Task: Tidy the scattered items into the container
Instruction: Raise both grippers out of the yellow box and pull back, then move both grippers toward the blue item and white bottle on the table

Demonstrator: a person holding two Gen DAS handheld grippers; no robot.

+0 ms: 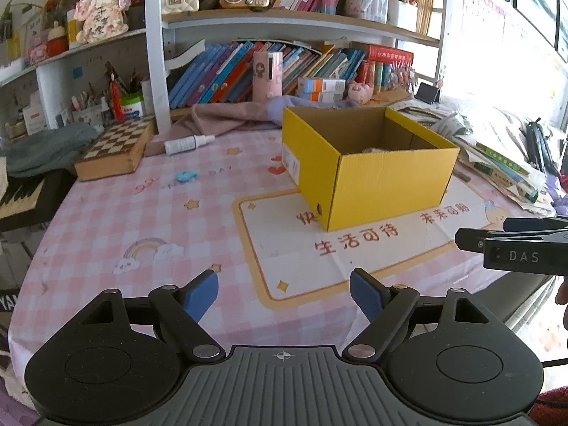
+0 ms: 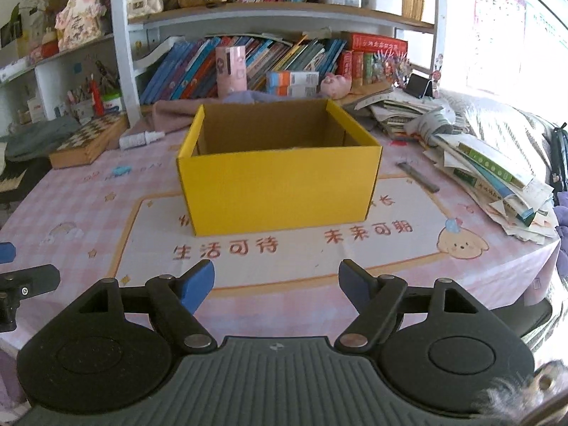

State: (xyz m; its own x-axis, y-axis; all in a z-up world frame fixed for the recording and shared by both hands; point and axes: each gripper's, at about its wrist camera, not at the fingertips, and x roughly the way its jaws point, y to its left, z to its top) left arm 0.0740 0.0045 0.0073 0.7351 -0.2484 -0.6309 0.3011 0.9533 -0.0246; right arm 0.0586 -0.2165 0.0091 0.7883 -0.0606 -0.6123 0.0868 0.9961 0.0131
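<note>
Here one yellow box (image 2: 280, 191), one white bottle (image 1: 188, 143), one chessboard (image 1: 113, 149)

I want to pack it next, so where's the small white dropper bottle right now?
The white dropper bottle lies on its side on the pink tablecloth, far left of the yellow box, beside the chessboard case, in front of the bookshelf post.

Bright daylight from right, overexposed glare, fisheye-bent edges

A matt yellow corrugated-cardboard box (image 2: 280, 191) is sitting on a smooth pink checked tablecloth (image 2: 106, 191), with a wooden chessboard case (image 1: 113, 151) and a glossy white plastic bottle (image 1: 186, 143) lying nearby.
</note>
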